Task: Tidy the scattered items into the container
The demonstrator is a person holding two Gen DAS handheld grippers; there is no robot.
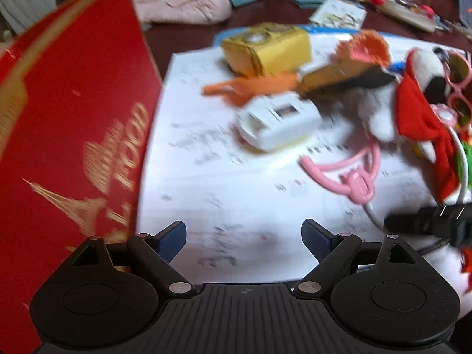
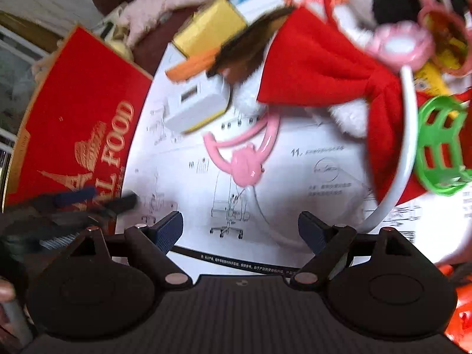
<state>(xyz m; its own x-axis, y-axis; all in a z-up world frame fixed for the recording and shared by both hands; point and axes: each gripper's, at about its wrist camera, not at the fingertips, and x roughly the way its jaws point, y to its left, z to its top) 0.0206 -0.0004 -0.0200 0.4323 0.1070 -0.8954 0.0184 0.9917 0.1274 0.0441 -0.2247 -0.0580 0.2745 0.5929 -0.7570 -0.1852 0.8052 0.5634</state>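
— Hovering with jaws wide and empty, both the left gripper and the right gripper?
— Yes. Beyond lies the pink clip, mid-sheet on the instruction sheet; the red box stands at its left edge.
— Risk?
— Its loops sit under the plush toy's red bow; lifting might drag it.

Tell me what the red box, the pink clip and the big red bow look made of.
Red box: cardboard, it seems, with a smooth printed face and gold lettering.
Pink clip: likely plastic, glossy, with bright highlights on its rounded body.
Red bow: soft cloth, perhaps felt or fleece; matte, folded and gathered.
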